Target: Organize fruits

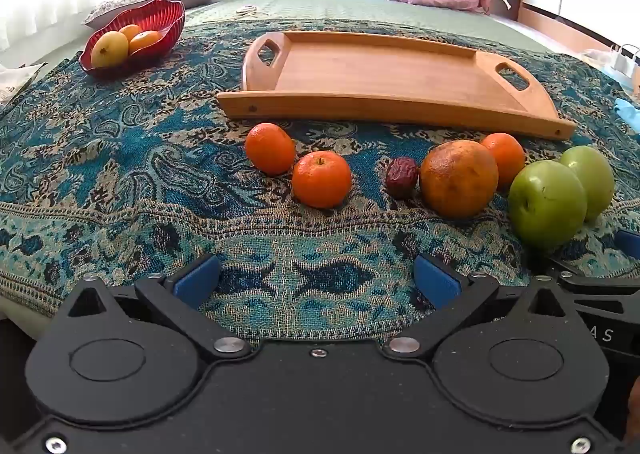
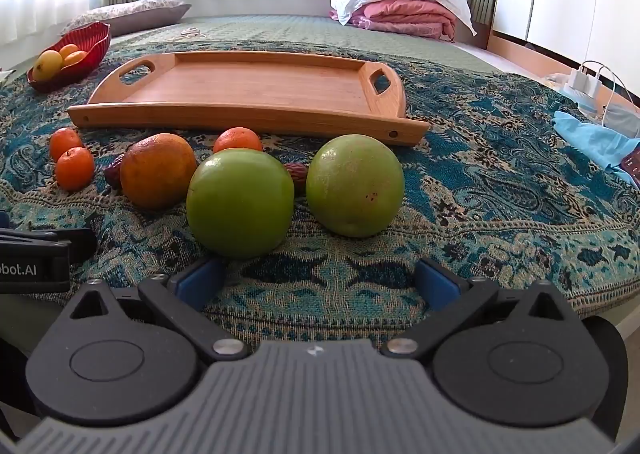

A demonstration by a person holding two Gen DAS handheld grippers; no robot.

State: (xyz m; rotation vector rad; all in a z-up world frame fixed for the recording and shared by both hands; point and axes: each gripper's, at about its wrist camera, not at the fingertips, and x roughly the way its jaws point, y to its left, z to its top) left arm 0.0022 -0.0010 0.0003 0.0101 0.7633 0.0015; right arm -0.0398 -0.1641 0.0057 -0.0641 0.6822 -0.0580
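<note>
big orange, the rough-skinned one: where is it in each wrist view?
Left wrist: big orange right of centre, between the date and the green fruits.
Right wrist: big orange left of centre, by the near green fruit.
Shared landmark: wooden tray behind the fruit row.

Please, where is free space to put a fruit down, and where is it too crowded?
Free: inside the wooden tray; the cloth between the red bowl and the tray; the cloth right of the green apples. Crowded: the row of fruit before the tray, from small oranges to apples.
</note>
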